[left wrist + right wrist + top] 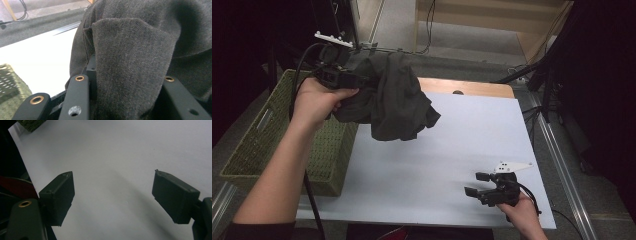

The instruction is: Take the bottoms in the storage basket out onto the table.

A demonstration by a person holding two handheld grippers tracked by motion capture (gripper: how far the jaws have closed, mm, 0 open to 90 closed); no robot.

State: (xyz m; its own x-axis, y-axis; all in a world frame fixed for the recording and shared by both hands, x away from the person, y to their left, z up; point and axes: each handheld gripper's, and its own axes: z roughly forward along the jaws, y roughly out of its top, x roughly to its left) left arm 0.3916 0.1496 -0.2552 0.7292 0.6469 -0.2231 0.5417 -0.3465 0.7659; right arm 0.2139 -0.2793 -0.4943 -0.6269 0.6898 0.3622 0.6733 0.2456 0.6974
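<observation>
One dark cloth (394, 97) hangs bunched in the air just right of the green basket (272, 145), over the white table (437, 165). The left gripper (343, 75) has its jaws clamped on a thick fold. The right gripper (486, 186), well right of the basket, rests low with jaws wide and empty. Judged: cloth lifted; laying it on the table or in the basket remains.

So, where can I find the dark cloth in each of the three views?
High view: the dark cloth hangs upper left of centre, held in the left tool above the white table.
Left gripper view: it covers the centre and right, bunched between the jaws.
Right gripper view: it is not in this picture.
Shared landmark: the green basket.
</observation>
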